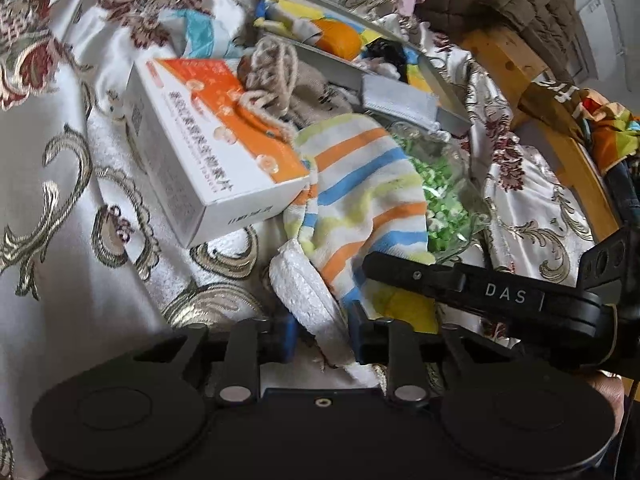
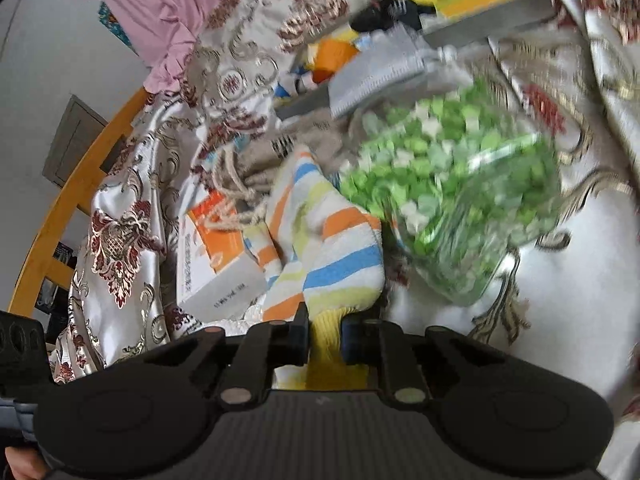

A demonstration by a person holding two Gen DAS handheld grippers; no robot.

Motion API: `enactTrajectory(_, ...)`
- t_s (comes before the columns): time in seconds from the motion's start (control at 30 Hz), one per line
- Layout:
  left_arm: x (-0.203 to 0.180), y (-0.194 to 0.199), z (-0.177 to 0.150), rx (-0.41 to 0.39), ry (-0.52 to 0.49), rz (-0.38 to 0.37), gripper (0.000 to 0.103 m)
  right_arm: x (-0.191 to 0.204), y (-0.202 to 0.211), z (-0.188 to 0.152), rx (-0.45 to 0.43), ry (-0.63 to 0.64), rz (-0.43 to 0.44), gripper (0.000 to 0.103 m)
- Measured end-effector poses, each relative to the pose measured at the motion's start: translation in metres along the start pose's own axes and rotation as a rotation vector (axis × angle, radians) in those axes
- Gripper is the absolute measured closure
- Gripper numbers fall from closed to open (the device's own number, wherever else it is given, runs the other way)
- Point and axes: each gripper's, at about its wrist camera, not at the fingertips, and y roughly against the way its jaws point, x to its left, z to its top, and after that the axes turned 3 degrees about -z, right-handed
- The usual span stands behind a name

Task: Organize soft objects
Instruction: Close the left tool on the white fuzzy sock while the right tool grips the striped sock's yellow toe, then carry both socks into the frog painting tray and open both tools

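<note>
A sock striped orange, blue and yellow-green [image 1: 360, 184] [image 2: 320, 248] lies across the patterned brocade cloth [image 1: 60, 200]. In the right wrist view my right gripper [image 2: 326, 336] is shut on the sock's yellow cuff [image 2: 326, 344]. One of its black fingers [image 1: 440, 280] crosses the sock's near end in the left wrist view. My left gripper [image 1: 322, 338] is shut on a white terry piece [image 1: 304, 296] that lies against the sock's near end. I cannot tell whether that piece belongs to the sock.
An orange-and-white carton [image 1: 208, 140] [image 2: 216, 252] leans beside the sock. A clear container of green bits [image 1: 444, 200] [image 2: 460, 200] lies on its other side. Behind are a beige knitted pouch [image 1: 272, 68], a grey tray [image 1: 332, 60] of colourful items, and a wooden frame [image 1: 560, 140].
</note>
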Motion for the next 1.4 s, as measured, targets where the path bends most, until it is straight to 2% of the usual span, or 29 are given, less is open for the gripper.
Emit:
enactTrajectory(0.13,-0.009,0.008,-0.001,-0.029,-0.051,-0.007,0.087,0.013,0.020,-0.001,-0.081,0.103,-0.061,0.089)
enactTrajectory(0.37,-0.021,0.019,-0.005,-0.082,-0.140,0.013,0.089,0.043,0.034,-0.010,-0.168,0.300,-0.169,0.090)
enactTrajectory(0.5,-0.026,0.030,-0.008,-0.140,-0.176,0.020,0.089,0.056,0.047,-0.016,-0.238,0.383,-0.195,0.090)
enactTrajectory(0.73,-0.035,0.052,-0.011,-0.251,-0.205,0.004,0.089,0.069,0.078,-0.021,-0.347,0.454,-0.237,0.090)
enactTrajectory(1.1,-0.052,0.076,-0.012,-0.348,-0.219,-0.050,0.089,0.101,0.112,-0.008,-0.484,0.497,-0.270,0.090)
enactTrajectory(1.27,-0.059,0.092,-0.003,-0.388,-0.189,-0.069,0.089,0.122,0.124,0.012,-0.528,0.528,-0.271,0.090)
enactTrajectory(1.4,-0.066,0.105,0.017,-0.422,-0.175,-0.075,0.089,0.133,0.122,0.045,-0.574,0.549,-0.271,0.090)
